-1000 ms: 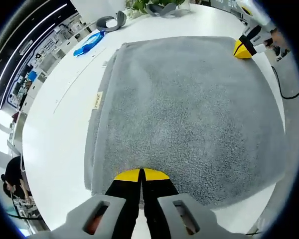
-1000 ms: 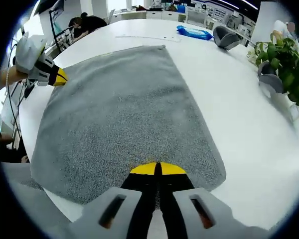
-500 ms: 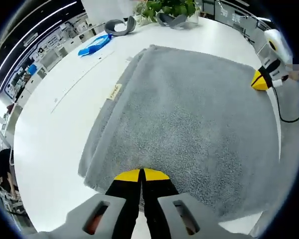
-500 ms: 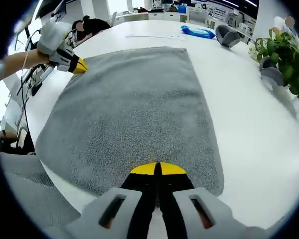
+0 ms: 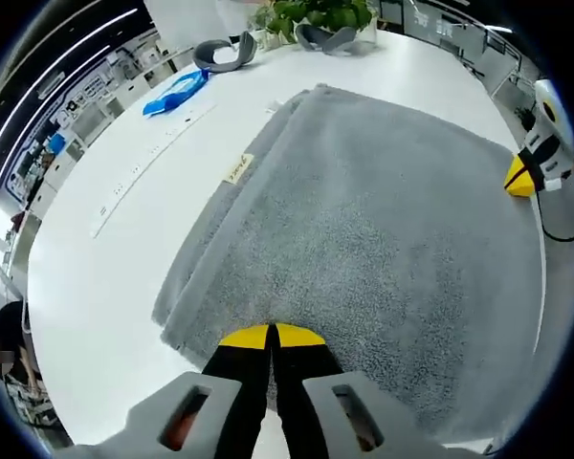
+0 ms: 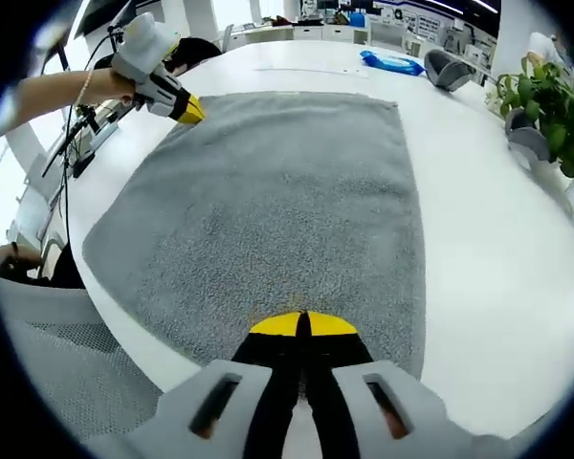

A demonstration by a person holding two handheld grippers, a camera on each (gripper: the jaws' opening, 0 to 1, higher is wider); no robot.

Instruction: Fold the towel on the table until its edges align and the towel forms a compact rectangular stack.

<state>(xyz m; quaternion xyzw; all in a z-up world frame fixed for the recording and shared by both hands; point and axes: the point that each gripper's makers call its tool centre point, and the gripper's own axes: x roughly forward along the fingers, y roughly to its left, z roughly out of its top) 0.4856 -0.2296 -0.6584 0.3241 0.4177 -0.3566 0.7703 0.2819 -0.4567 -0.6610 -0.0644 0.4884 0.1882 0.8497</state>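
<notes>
Left gripper [image 5: 271, 336] clenched on grey towel [image 5: 364, 220] corner, right gripper [image 6: 301, 324] clenched on another. Towel's spread on white table [image 5: 115, 239]; potted plant [image 6: 545, 105] nearby.

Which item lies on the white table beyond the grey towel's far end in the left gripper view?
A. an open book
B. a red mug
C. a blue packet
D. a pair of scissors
C. A blue packet lies on the white table past the far end of the grey towel.
</notes>
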